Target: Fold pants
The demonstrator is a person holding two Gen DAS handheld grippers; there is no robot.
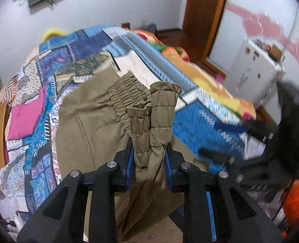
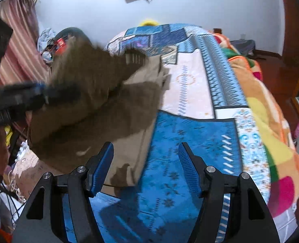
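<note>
Clamped between the left claw's (image 1: 149, 151) pads, the pants' (image 1: 92, 109) gathered waistband lifts off the quilt (image 1: 200, 125). Right claw (image 2: 146, 162) gapes empty beside the hanging cloth. Soft, light, floppy; hem or waistband corners look best to grip.

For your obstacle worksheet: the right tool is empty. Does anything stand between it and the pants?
Nothing visible does. The right tool hangs open over the blue quilt, and the pants lie just ahead to its left, with only bare quilt between. The left tool is shut on the waistband, off to the side.
</note>
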